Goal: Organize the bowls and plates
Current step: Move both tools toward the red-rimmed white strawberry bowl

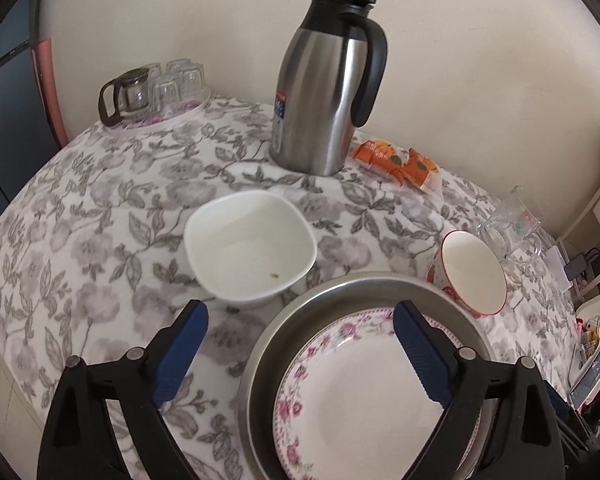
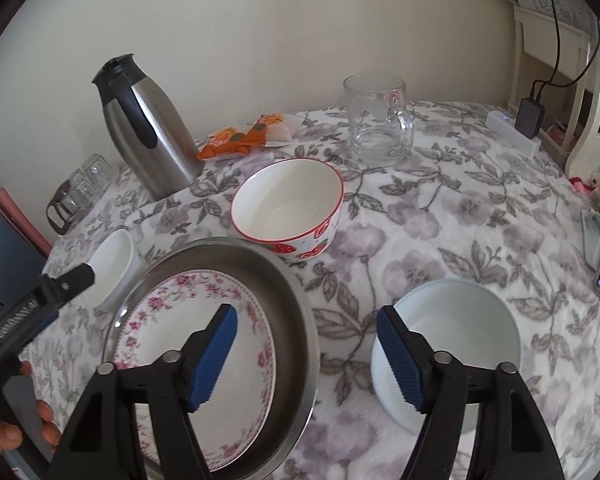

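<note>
Floral plate (image 1: pixel 352 392) inside metal pan (image 1: pixel 320 300); left tongs (image 1: pixel 300 320), right tongs (image 2: pixel 306 324) wide, empty.

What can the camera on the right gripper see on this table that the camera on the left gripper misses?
Only the right wrist view shows the round white bowl, the dark charger plugged in at the table's far edge, and the left gripper with a hand holding it.

Only the left wrist view shows the square white bowl whole, with a crumb inside.

Both show the floral plate lying in the metal pan, the strawberry bowl, the steel jug, the orange packets, the glass mug and the small glasses.
</note>
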A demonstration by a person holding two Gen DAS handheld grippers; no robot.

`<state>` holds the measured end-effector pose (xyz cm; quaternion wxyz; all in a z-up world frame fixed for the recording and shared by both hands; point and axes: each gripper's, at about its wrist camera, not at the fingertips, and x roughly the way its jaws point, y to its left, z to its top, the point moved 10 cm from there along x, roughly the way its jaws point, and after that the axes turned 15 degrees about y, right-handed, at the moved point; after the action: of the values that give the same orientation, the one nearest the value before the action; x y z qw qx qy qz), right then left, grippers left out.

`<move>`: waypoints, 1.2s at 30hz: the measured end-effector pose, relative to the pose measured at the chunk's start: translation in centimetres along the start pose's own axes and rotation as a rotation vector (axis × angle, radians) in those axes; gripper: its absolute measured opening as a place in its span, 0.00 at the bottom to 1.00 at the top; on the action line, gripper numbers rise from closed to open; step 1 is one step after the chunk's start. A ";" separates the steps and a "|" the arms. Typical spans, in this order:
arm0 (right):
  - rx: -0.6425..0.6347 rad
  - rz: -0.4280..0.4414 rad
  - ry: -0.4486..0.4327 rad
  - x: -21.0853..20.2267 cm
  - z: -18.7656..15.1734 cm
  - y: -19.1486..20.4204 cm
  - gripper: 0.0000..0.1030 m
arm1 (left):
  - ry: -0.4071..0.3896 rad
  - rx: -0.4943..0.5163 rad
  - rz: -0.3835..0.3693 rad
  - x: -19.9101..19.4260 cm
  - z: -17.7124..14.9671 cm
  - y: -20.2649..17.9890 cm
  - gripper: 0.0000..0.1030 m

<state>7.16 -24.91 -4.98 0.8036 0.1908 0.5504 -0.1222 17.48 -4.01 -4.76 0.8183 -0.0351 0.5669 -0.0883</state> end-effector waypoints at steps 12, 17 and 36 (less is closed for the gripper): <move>-0.002 -0.058 -0.034 1.1 2.3 -0.9 0.91 | -0.060 0.035 -0.015 0.3 2.6 -1.2 0.96; 0.028 -0.057 -0.034 1.7 3.1 -1.5 0.91 | -0.112 0.045 -0.042 -0.1 3.9 -1.8 0.96; 0.075 0.002 -0.083 2.4 6.6 -2.7 0.91 | 0.052 0.166 -0.114 3.8 5.3 -8.2 0.96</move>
<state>12.51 -30.19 -5.57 0.8182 0.2159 0.5114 -0.1499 22.83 -13.00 -5.08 0.7971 0.0030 0.5757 -0.1820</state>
